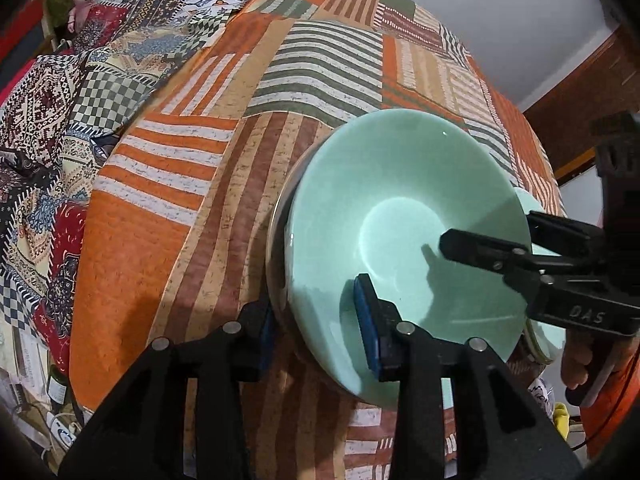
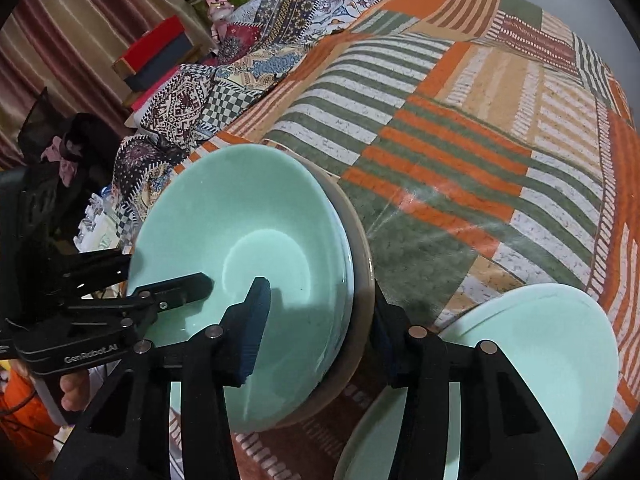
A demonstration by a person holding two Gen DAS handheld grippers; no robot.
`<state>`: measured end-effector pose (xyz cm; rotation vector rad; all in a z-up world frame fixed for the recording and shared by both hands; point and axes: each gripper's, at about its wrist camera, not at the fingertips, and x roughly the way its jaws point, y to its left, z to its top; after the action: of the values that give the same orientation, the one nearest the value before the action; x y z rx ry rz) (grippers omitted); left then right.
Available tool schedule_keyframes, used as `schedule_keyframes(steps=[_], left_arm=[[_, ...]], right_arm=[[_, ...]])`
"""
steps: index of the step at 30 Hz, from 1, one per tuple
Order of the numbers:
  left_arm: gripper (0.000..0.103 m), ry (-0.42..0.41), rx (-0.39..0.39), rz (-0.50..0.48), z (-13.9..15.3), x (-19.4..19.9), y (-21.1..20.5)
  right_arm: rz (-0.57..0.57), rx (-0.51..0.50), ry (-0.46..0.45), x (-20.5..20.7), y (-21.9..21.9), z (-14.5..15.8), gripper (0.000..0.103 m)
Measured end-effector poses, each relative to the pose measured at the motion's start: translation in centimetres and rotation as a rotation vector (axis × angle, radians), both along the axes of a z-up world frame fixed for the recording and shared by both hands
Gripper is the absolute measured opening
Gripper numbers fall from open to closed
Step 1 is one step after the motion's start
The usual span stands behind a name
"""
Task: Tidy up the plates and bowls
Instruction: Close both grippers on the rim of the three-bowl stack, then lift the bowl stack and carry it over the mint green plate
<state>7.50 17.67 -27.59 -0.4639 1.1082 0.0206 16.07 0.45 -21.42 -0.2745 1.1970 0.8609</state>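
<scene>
A stack of mint-green bowls (image 1: 400, 208) with a beige-rimmed bowl at the bottom sits on the patchwork bedspread (image 1: 224, 128). My left gripper (image 1: 316, 320) straddles the stack's near rim, one finger inside the top bowl, one outside; its jaws are closed on the rim. My right gripper (image 2: 320, 332) grips the same stack (image 2: 248, 240) on the opposite rim, one pad inside, one outside. The right gripper also shows in the left wrist view (image 1: 500, 252), the left one in the right wrist view (image 2: 160, 292). Pale green plates (image 2: 532, 360) lie beside the stack.
A second patterned quilt (image 1: 52, 120) lies bunched at the bed's far side. Boxes (image 2: 160, 56), a pink toy (image 2: 220, 12) and a curtain stand beyond it. The bed edge is right below the stack. Clutter lies on the floor (image 1: 52, 412).
</scene>
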Motion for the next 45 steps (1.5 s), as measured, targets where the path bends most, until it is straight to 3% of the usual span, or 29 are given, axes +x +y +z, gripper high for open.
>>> schedule_keyframes(steps=[3, 6, 11, 23, 45], left_arm=[[0.036, -0.004, 0.003, -0.005, 0.1, 0.0, 0.0], [0.036, 0.001, 0.002, 0.004, 0.1, 0.0, 0.0], [0.036, 0.008, 0.01, 0.009, 0.3, 0.1, -0.1], [0.036, 0.007, 0.054, 0.013, 1.3, -0.1, -0.4], [0.036, -0.066, 0.074, -0.018, 6.5, 0.2, -3.1]], right_arm=[[-0.004, 0.003, 0.043, 0.2, 0.0, -0.9, 0.042], [-0.001, -0.013, 0.008, -0.1, 0.2, -0.8, 0.041], [-0.02, 0.011, 0.032, 0.4, -0.4, -0.7, 0.034], [-0.031, 0.043, 0.044, 0.2, -0.9, -0.3, 0.031], [-0.06, 0.099, -0.018, -0.2, -4.0, 3.9, 0.03]])
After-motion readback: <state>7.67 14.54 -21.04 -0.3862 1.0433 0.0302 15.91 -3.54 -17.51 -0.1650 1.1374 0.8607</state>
